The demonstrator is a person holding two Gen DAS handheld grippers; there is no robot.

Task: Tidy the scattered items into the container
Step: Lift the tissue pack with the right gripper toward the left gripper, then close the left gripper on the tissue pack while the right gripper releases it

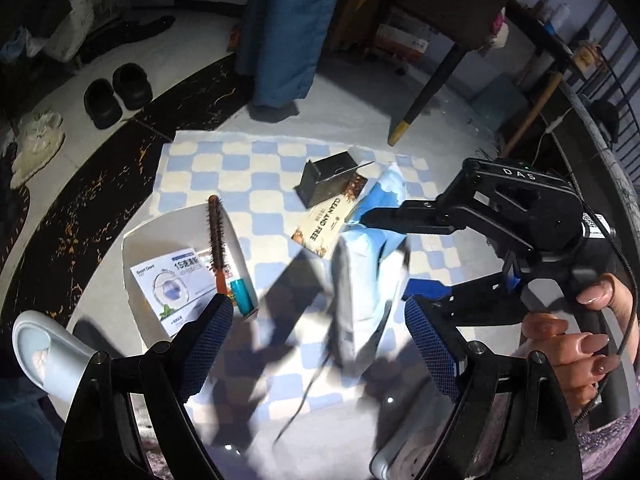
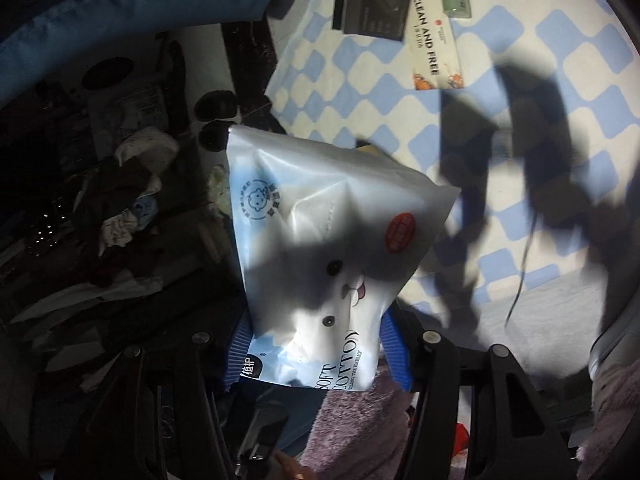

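Right gripper [image 2: 316, 354]: fingers clamp cotton-tissue pack [image 2: 320, 248], lifted above checkered mat [image 2: 520, 40]. Left gripper [image 1: 320, 328]: fingers spread, empty.

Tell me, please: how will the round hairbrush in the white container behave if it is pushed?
The round hairbrush is cylindrical, so it may roll. It lies propped across the white container rim and could slip off. Its bristles probably add some friction against the printed box.

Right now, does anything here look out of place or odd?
Yes. The hairbrush sits askew, its bristle end poking over the white container's rim. The dark box lies tipped partly on the "Clean and Free" pack. The right gripper holds the soft cotton pack.
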